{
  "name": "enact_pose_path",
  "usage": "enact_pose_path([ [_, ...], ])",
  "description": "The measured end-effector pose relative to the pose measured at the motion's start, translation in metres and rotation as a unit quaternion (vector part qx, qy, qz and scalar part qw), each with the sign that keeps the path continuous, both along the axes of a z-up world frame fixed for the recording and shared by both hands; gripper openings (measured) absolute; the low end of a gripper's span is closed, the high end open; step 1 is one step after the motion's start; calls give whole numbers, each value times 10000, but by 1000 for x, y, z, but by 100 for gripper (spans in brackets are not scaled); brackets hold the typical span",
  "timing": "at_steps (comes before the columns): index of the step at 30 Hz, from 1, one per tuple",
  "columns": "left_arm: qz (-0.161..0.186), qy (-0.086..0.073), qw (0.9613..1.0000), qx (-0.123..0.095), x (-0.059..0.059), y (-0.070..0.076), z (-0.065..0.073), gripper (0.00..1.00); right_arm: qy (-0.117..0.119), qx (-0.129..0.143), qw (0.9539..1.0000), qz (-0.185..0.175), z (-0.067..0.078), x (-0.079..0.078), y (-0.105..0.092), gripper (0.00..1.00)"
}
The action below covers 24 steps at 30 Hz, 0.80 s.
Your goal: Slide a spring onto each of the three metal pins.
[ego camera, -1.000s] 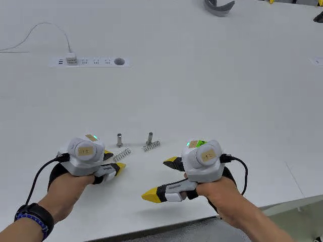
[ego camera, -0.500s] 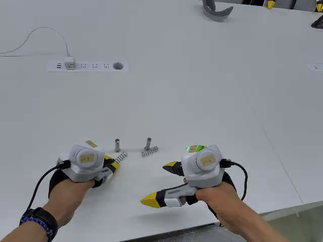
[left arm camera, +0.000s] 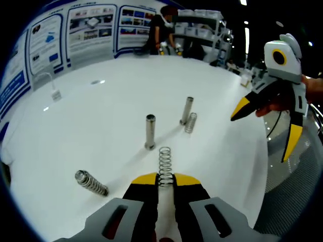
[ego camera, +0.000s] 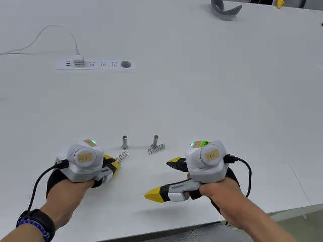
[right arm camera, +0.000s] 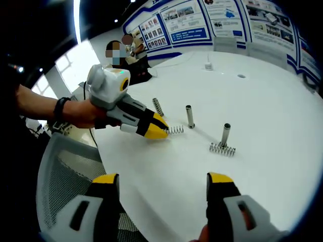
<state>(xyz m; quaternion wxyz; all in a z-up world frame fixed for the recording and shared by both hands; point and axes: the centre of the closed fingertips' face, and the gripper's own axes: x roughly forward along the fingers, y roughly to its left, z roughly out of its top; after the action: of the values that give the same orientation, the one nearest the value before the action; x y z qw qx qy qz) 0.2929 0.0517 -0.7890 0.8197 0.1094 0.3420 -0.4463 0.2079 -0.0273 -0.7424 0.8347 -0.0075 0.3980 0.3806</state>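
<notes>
The big white table has lots of bare room past the pins, all the way back to the long power strip. Its near edge runs just under both hands. The right gripper is wide open and holds nothing. It sits close to that near edge, to the right of the pins. The left gripper is squeezed tight on one end of a spring. This spring pokes out toward the first pin and is not touching it. The second pin stands straight up further on, with a second spring lying right at its foot. A third spring lies flat, left of the jaws. Small tan stickers on the grippers have writing too tiny to read.
</notes>
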Motion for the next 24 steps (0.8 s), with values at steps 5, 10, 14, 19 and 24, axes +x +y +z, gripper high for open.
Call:
enact_pose_path([
  [5,2,-29,10000,-4,-7,11,6,11,41,81,9999,-48,-1,0,1,72],
  [10,33,-7,10000,-85,-15,20,11,11,52,133,9999,-59,-1,0,3,71],
  [14,-43,-38,10000,-64,-23,28,13,11,51,212,9998,-50,0,1,6,70],
  [19,-60,-81,9999,-84,-32,39,20,11,41,332,9994,-17,3,3,12,69],
  [24,-104,-130,9998,-60,-40,51,24,11,51,386,9992,64,5,5,19,67],
])
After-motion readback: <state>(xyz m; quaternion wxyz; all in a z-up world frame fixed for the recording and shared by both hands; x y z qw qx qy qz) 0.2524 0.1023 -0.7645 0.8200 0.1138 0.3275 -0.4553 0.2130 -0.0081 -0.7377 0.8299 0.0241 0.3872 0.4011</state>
